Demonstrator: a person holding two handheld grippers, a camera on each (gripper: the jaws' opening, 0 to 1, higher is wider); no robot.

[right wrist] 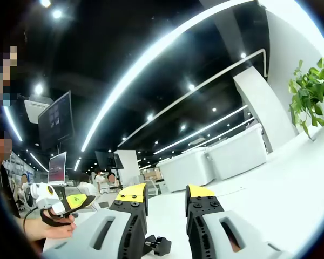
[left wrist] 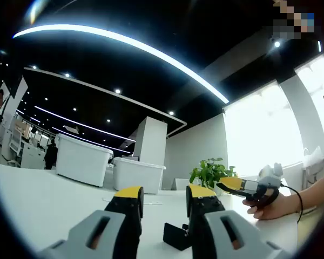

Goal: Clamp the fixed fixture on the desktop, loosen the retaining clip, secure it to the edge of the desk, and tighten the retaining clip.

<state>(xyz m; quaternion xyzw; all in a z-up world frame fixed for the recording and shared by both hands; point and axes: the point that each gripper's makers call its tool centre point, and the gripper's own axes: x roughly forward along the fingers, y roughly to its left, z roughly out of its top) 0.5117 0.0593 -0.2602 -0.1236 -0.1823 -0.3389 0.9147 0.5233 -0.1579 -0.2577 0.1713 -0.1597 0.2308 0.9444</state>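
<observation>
A: Start at the jaws. How do they stand?

B: The left gripper (left wrist: 163,195) has its yellow-tipped black jaws parted with nothing between them. The right gripper (right wrist: 167,193) is the same, spread and empty.

A: And the fixture?

B: In the left gripper view, a small black blocky clamp fixture (left wrist: 176,236) sits on the white table (left wrist: 48,202), low in the gap between the jaws and close against the right-hand one. I cannot tell whether it touches that jaw. In the right gripper view, a black ribbed screw knob (right wrist: 160,245) pokes out just beside the left-hand jaw, near the bottom edge.

A: So which step is this?

B: I judge it the very first: the fixture is not yet gripped and lies flat on the table.

A: What does the next move call for?

B: Probably lowering the left jaws around the body and closing on it, so the right can work the knob.

A: Anything further out?

B: White plastic storage bins (left wrist: 81,159) and a green leafy potted plant (left wrist: 210,172) stand beyond, well apart from the fixture.
</observation>
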